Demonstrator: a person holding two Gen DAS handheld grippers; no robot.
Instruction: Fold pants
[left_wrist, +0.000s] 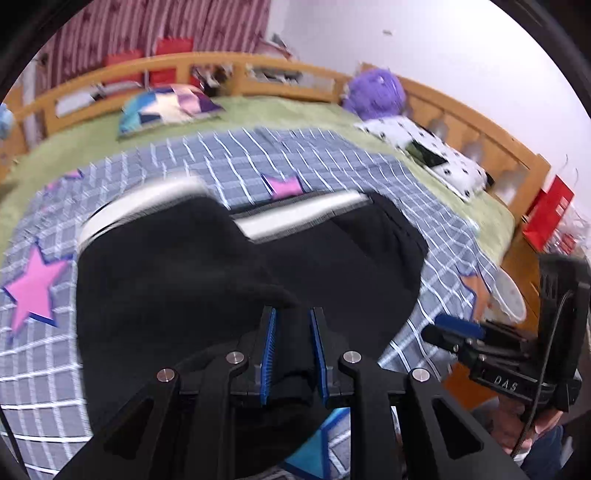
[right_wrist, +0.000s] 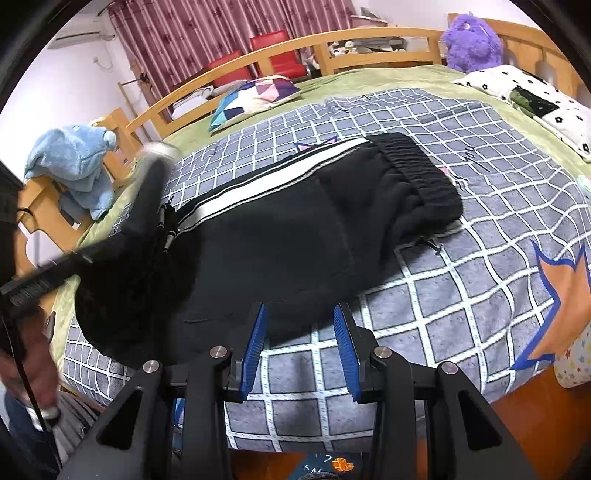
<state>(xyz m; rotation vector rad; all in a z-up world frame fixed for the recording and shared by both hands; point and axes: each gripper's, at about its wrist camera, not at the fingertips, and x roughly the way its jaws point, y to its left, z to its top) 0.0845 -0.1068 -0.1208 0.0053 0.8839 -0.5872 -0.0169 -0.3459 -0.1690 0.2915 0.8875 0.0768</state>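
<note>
The black pants (right_wrist: 295, 229) lay across the checked blanket (right_wrist: 461, 295) on the bed, waistband toward the white spotted pillow (right_wrist: 535, 96), a white stripe running down the far leg. The left gripper (left_wrist: 291, 314) had its blue pads nearly together, pinching a fold of the black cloth and lifting it; how much cloth sat between them was hard to say, as black fabric merged with black fingers. That whole left wrist view was smeared with motion blur. The right gripper (right_wrist: 299, 314) hovered at the near edge of the pants, its jaws part-way spread, nothing between them but blanket. From the right wrist view, the lifted leg end and the left tool blurred into one dark mass. A hand (right_wrist: 33, 369) at the lower left was cut off.
</note>
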